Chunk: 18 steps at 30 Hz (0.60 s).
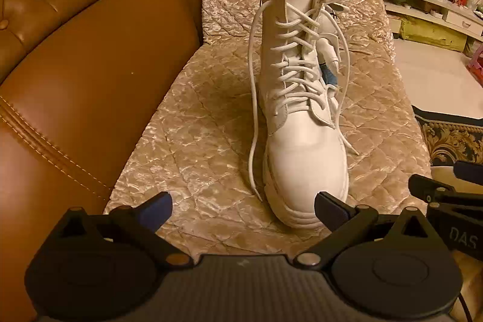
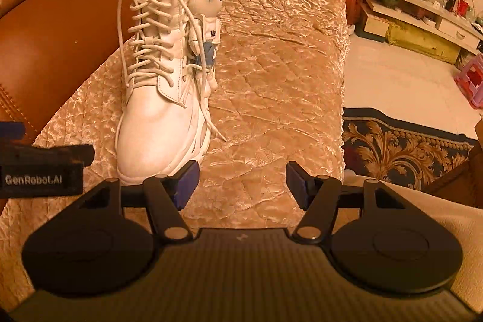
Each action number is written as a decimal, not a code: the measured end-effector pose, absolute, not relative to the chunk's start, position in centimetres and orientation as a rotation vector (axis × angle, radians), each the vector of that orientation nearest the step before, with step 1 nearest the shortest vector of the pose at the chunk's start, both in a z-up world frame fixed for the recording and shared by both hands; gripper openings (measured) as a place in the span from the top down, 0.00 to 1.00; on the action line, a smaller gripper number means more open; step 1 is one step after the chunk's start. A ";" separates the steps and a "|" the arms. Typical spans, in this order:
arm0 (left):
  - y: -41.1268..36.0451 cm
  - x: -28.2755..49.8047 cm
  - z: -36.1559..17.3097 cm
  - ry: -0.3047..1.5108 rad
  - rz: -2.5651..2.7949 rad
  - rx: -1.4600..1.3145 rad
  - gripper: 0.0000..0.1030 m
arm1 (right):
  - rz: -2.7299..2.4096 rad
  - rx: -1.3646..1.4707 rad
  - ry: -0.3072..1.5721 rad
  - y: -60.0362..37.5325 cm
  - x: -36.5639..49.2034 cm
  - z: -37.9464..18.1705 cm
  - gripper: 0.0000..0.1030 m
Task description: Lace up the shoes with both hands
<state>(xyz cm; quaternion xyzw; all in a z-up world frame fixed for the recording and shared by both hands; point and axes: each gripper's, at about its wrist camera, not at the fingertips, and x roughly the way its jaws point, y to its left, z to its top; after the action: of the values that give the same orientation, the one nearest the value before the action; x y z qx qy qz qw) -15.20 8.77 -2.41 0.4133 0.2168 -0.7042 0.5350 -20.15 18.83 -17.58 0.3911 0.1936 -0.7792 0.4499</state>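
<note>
White leather boot [image 1: 305,122] upright on the quilted velvet cover [image 1: 193,141] of a brown leather sofa [image 1: 75,74], toe toward both grippers. Straight ahead of the left gripper [image 1: 241,210], with the toe cap just beyond its right finger; ahead and to the left of the right gripper [image 2: 241,183].

Laces [image 1: 294,59] already crossed through the eyelets from vamp to collar. No bow or knot to be seen. Two loose ends hanging free: left lace end [image 1: 253,116] down the boot's side to the cover just ahead of the left gripper, right lace end [image 2: 205,110] down past the plush rabbit charm [image 2: 208,20], tip resting ahead and left of the right gripper.

Judged as a stage with threading in place and tying open; could equally fit a boot about to be tied or one loosened at the top, so not settled from this alone. If tying is what remains, calls for one free end per gripper, pinched near the tip, without snagging the charm.

Left gripper: jaws spread wide, blue pads [image 1: 157,208] bare, nothing held or touched. Right gripper: jaws likewise apart, somewhat narrower, pads [image 2: 188,181] bare, hovering over the cover, clear of boot and lace.
</note>
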 end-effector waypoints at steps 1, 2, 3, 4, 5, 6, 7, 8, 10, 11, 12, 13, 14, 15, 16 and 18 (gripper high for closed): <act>8.8 -15.2 -2.4 0.517 -1.679 0.986 0.00 | -1.927 0.971 0.473 18.9 -20.2 -17.6 0.30; 8.8 -15.2 -2.4 0.517 -1.680 0.988 0.00 | -1.931 0.972 0.469 18.9 -20.2 -17.5 0.30; 8.9 -15.2 -2.4 0.517 -1.682 0.990 0.00 | -1.931 0.970 0.468 18.9 -20.2 -17.5 0.30; 8.9 -15.3 -2.4 0.517 -1.683 0.991 0.00 | -1.931 0.967 0.467 18.9 -20.2 -17.5 0.30; 8.9 -15.3 -2.4 0.518 -1.684 0.993 0.00 | -1.930 0.968 0.467 18.8 -20.2 -17.5 0.30; 8.9 -15.2 -2.5 0.519 -1.685 0.994 0.00 | -1.929 0.969 0.468 18.8 -20.2 -17.5 0.30; 8.9 -15.2 -2.4 0.521 -1.688 0.994 0.00 | -1.928 0.970 0.468 18.7 -20.2 -17.5 0.30; 8.8 -15.0 -2.4 0.524 -1.690 0.990 0.00 | -1.928 0.970 0.468 18.7 -20.1 -17.5 0.30; 8.7 -14.8 -2.3 0.528 -1.688 0.977 0.00 | -1.926 0.968 0.468 18.5 -20.0 -17.5 0.30; 8.7 -14.7 -2.2 0.530 -1.687 0.972 0.00 | -1.924 0.969 0.469 18.4 -19.9 -17.5 0.30; 8.6 -14.6 -2.2 0.533 -1.688 0.969 0.00 | -1.923 0.968 0.469 18.4 -19.9 -17.5 0.30; 8.6 -14.5 -2.2 0.535 -1.689 0.966 0.00 | -1.921 0.967 0.469 18.3 -19.8 -17.5 0.30; 8.5 -14.4 -2.2 0.537 -1.689 0.963 0.00 | -1.921 0.967 0.470 18.2 -19.7 -17.5 0.30; 8.5 -14.4 -2.2 0.541 -1.690 0.959 0.00 | -1.920 0.968 0.471 18.0 -19.6 -17.5 0.30; 8.5 -14.3 -2.2 0.546 -1.689 0.956 0.00 | -1.920 0.968 0.471 17.9 -19.5 -17.5 0.30; 8.4 -14.2 -2.2 0.558 -1.688 0.950 0.00 | -1.915 0.967 0.470 17.7 -19.3 -17.5 0.30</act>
<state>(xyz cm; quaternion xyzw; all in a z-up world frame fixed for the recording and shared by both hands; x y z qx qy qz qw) -14.22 8.39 -2.22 0.3986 0.2341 -0.7083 0.5335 -19.34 17.72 -17.46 0.3922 0.1906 -0.7763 0.4553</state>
